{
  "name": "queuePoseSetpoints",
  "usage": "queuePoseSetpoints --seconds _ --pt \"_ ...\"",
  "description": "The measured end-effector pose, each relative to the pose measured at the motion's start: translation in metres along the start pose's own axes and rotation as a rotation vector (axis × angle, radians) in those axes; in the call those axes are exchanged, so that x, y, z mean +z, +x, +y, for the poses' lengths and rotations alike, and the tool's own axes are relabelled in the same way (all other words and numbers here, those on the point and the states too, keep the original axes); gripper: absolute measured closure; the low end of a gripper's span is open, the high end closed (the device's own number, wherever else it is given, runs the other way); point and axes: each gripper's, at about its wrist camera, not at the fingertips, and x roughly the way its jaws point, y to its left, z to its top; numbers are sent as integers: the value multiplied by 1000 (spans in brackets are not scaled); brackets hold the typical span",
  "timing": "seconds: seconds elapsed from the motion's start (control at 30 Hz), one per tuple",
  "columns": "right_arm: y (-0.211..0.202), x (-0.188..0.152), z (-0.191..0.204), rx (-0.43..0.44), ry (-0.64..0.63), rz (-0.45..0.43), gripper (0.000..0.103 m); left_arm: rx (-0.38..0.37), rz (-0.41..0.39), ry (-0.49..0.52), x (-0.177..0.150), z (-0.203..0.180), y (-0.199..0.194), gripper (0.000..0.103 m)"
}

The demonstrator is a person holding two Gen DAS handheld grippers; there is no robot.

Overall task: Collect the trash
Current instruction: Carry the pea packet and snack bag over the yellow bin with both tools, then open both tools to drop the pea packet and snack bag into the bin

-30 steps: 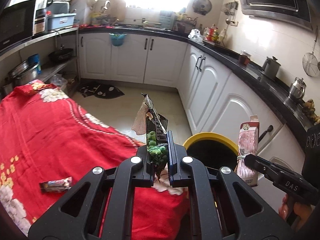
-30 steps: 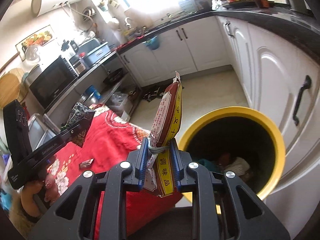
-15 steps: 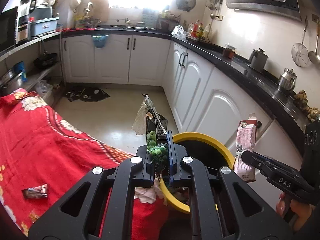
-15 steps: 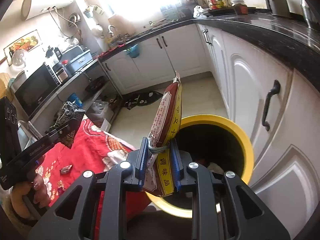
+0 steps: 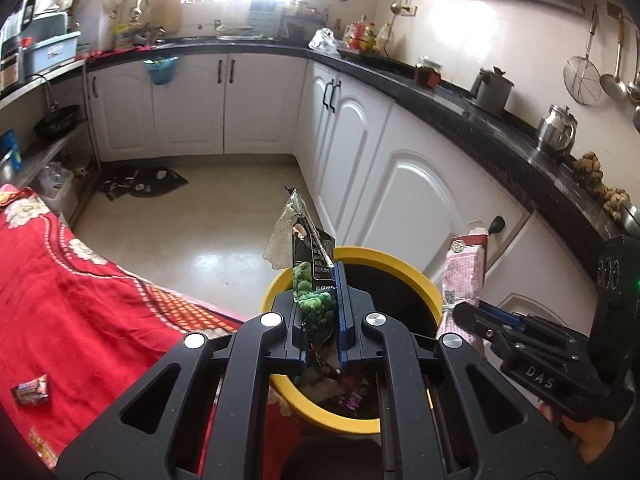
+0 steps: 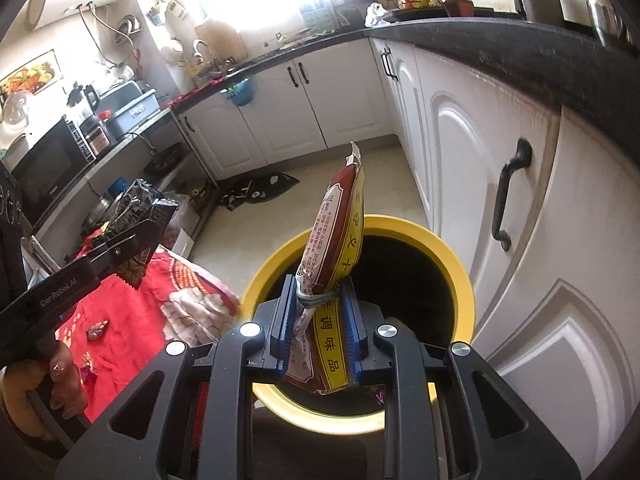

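Observation:
My left gripper [image 5: 320, 312] is shut on a black snack bag with green peas printed on it [image 5: 308, 264], held upright over the near rim of the yellow trash bin [image 5: 376, 256]. My right gripper [image 6: 318, 320] is shut on a red and yellow seasoning packet [image 6: 336, 232] tied with a rubber band, above the yellow trash bin [image 6: 460, 276]. The right gripper [image 5: 464, 312] with its pink-backed packet [image 5: 466, 272] shows in the left wrist view at the bin's right rim. The left gripper [image 6: 140, 236] hangs over the red cloth in the right wrist view. Some trash lies inside the bin.
A table under a red flowered cloth [image 5: 68, 296] stands left of the bin, with small candy wrappers [image 5: 32, 390] on it. White cabinets [image 6: 500, 168] under a black counter run along the right. A dark mat [image 5: 144, 182] lies on the tiled floor.
Both grippers have moved forward and down toward the bin, which now sits closer and larger under the held packets. The grips have not changed.

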Motion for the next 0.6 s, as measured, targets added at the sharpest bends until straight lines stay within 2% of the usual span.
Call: queuePoseSetpoints --seconds 0.6 --pt "34 -18 -16 -47 22 77 78 -51 113 9 -14 -17 49 97"
